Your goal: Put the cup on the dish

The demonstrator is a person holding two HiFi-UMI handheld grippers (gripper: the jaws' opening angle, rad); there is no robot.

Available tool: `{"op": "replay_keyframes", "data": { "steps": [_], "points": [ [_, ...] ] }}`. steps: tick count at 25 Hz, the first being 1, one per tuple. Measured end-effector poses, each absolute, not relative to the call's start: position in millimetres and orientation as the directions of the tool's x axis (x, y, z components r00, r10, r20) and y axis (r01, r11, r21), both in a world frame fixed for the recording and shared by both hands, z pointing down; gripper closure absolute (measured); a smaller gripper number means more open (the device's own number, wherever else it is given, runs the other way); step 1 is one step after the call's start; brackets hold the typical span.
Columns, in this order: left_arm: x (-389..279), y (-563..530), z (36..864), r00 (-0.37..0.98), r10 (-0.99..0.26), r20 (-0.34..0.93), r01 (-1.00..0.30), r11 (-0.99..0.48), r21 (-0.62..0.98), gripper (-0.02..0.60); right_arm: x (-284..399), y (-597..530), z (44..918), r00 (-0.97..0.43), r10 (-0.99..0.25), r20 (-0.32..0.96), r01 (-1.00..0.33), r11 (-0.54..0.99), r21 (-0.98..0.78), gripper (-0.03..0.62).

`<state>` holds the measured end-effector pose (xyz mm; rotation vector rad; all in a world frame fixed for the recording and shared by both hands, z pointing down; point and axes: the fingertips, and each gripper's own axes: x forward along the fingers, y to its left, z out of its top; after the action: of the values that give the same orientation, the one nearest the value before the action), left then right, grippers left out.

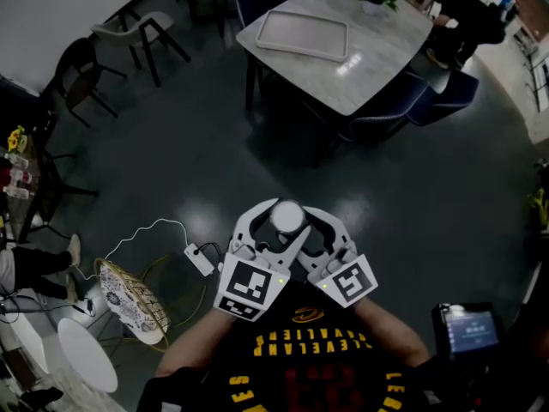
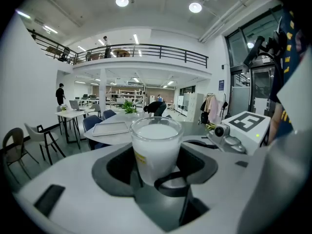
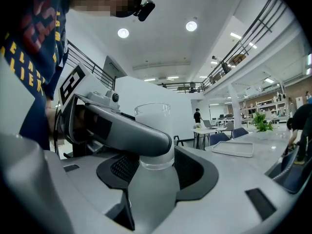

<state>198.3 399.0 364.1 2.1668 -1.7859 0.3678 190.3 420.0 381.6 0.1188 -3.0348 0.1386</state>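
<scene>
**A:** Two grippers on one cup [image 1: 287, 217]?

**B:** Yes. From the head view, the left gripper [image 1: 273, 227] and the right gripper [image 1: 307, 227] meet just in front of the person's chest. Their jaws cross round the cup, which is held in the air over the dark floor [image 1: 189, 144].

**A:** What does that view give that the others lack?

**B:** The dish [image 1: 129, 303]. It sits tilted on a wire frame [image 1: 176, 273] at the lower left, well apart from the cup. Neither gripper view shows it.

**A:** And the gripper views?

**B:** They show the grip. In the left gripper view, the left gripper [image 2: 156, 165] pinches the cup [image 2: 156, 145] between its dark pads, and the cup is upright and white to the brim. In the right gripper view, the right gripper [image 3: 155, 172] is closed on the cup's [image 3: 152, 117] base, with a jaw of the left gripper crossing in front.

**A:** The arms?

**B:** Both forearms are tucked in and angled toward each other. Both gripper views look out toward a table [image 1: 377, 58] with a tray [image 1: 304, 33] on it.
</scene>
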Motion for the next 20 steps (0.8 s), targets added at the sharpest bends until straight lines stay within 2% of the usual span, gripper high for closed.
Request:
{"op": "replay_keyframes", "data": {
  "steps": [9, 20],
  "points": [
    [109.9, 379.3, 343.6, 0.170, -0.924, 0.343, -0.985, -0.165, 0.043, 0.322, 101.8, 399.4, 361.8, -0.994, -0.072, 0.081, -0.075, 0.996, -0.043, 0.362],
    [50.5, 346.4, 352.1, 0.083, -0.942, 0.326, -0.996, -0.067, 0.060, 0.322, 44.7, 368.1, 370.1, -0.998, -0.001, 0.068, -0.005, 0.998, -0.064, 0.362]
  ]
}}
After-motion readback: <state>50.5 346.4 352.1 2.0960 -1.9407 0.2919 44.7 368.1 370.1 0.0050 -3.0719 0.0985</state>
